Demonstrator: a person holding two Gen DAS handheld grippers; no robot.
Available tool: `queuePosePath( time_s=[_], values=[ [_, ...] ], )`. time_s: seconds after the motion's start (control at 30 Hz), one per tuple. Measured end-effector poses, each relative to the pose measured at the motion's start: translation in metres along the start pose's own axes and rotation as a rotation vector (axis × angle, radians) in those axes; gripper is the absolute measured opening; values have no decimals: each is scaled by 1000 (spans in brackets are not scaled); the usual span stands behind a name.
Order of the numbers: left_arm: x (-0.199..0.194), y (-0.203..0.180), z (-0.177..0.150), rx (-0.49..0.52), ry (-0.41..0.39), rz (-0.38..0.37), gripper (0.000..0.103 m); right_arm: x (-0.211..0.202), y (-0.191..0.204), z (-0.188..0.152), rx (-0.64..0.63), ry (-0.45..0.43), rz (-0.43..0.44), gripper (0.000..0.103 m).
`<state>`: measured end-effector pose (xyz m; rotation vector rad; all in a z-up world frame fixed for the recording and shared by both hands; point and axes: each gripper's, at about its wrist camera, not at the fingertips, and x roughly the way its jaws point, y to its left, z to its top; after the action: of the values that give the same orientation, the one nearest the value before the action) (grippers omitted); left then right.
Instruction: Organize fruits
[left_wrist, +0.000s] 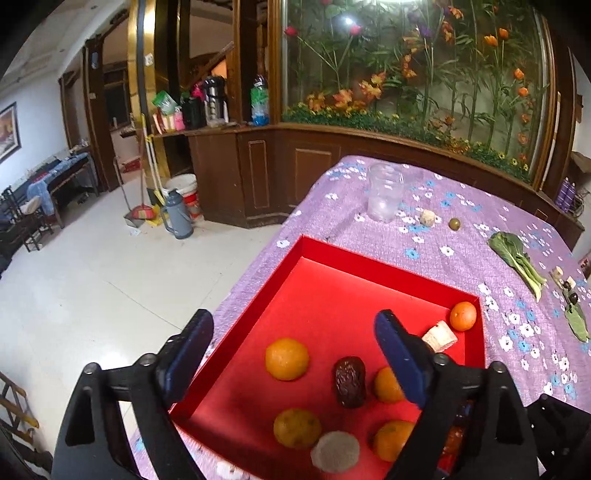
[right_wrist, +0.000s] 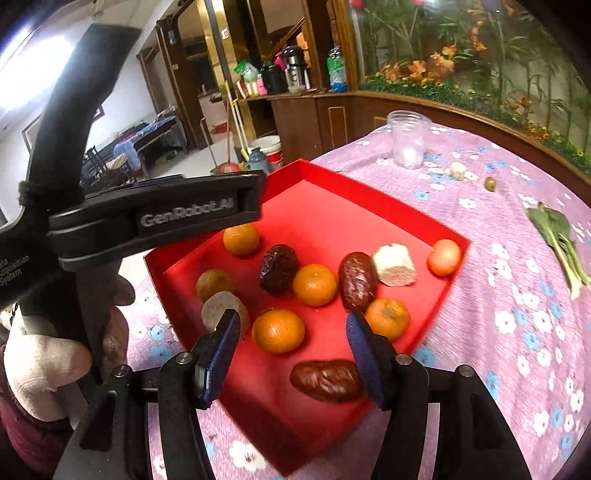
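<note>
— Where are the fruits right now?

— Almost all in the red tray (right_wrist: 369, 206) on the bench (right_wrist: 517, 350), under both tongs. From the right wrist view, the right tongs (right_wrist: 291, 360) hang over the near part of the tray, spread wide and holding nothing. Between their tips lies an orange (right_wrist: 278, 331); a glossy brown date (right_wrist: 327, 380) lies just below it, close to the right-hand pad.

— And further ahead of them?

— A dark date (right_wrist: 277, 268), a second orange (right_wrist: 315, 284), a reddish-brown date (right_wrist: 357, 280) touching a pale cut chunk (right_wrist: 393, 264), and a small tomato-red fruit (right_wrist: 443, 257) in the far right corner. A greyish round piece (right_wrist: 221, 310) sits just beyond the left-hand pad.

— The left tongs?

— The left tongs (left_wrist: 295, 362) are also wide apart and empty, over the same tray (left_wrist: 332, 258). An orange (left_wrist: 287, 359) and a dark date (left_wrist: 349, 381) lie between the pads.

— Anything outside the tray?

— Beyond it, on the purple flowered cloth (left_wrist: 461, 229) — a clear plastic cup (left_wrist: 385, 192), a small green fruit (left_wrist: 454, 223) and, off to the right, a leafy green (left_wrist: 517, 262).
</note>
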<state>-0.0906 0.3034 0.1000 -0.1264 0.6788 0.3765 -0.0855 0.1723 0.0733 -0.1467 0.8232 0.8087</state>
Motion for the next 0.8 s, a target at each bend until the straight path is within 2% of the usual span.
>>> queuePosePath(
  time_s=[0.4, 0.57, 0.8],
  values=[
    [-47, -25, -26, 4, -14, 25, 90, -48, -2, -32, -17, -85, -111, 69],
    [-59, -38, -38, 10, -12, 15, 94, -64, -6, -44, -16, -108, -129, 71],
    [-69, -63, -52, 62, 2, 2, 94, -82, -19, -61, 23, -125, -152, 71]
  ],
)
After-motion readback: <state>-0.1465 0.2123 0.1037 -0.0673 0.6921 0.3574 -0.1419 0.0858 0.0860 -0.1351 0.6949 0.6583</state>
